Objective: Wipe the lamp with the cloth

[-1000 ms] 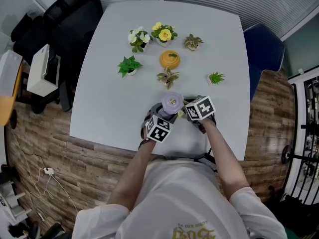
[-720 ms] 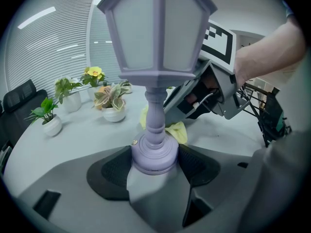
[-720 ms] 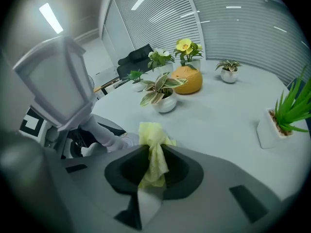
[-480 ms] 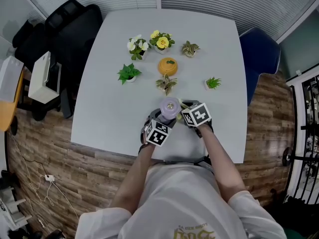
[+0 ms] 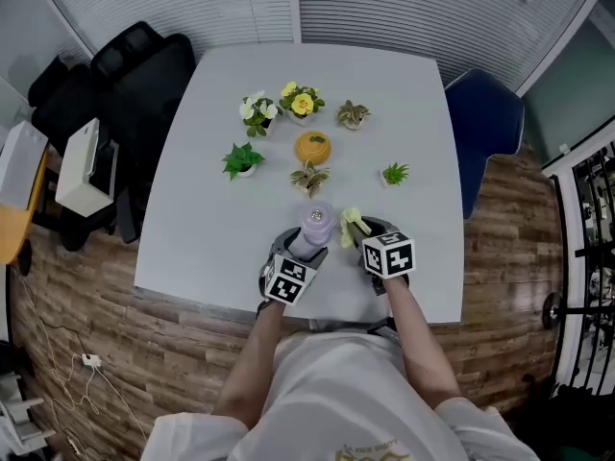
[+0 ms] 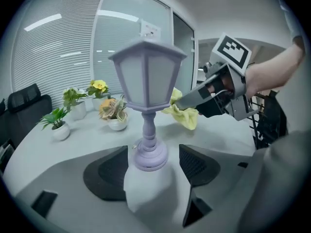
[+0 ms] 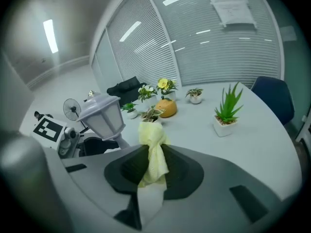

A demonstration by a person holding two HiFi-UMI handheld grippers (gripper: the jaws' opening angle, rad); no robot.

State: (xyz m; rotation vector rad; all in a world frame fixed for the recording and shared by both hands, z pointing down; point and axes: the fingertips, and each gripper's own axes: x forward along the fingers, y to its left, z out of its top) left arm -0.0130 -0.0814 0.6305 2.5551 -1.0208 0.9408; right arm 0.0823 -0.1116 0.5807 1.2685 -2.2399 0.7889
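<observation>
A lilac lantern-shaped lamp (image 5: 316, 221) (image 6: 148, 81) stands upright on the white table (image 5: 211, 229). My left gripper (image 5: 302, 250) (image 6: 151, 165) is open, its pads on either side of the lamp's round base with a narrow gap each side. My right gripper (image 5: 358, 235) (image 7: 154, 171) is shut on a yellow cloth (image 5: 350, 226) (image 7: 153, 149). The cloth (image 6: 185, 116) hangs just right of the lamp's shade, close to it; I cannot tell whether it touches. In the right gripper view the lamp (image 7: 102, 114) is at the left, with the left gripper below it.
Behind the lamp stand small potted plants (image 5: 309, 176) (image 5: 241, 159) (image 5: 394, 174) and an orange pot (image 5: 312, 146). More flower pots (image 5: 301, 102) sit further back. A blue chair (image 5: 483, 123) is at the table's right, a black chair (image 5: 135, 75) at its left.
My right gripper has drawn back from the lamp toward me, so the cloth now shows beside the shade. The left gripper stays at the lamp's base. The head view has shifted.
</observation>
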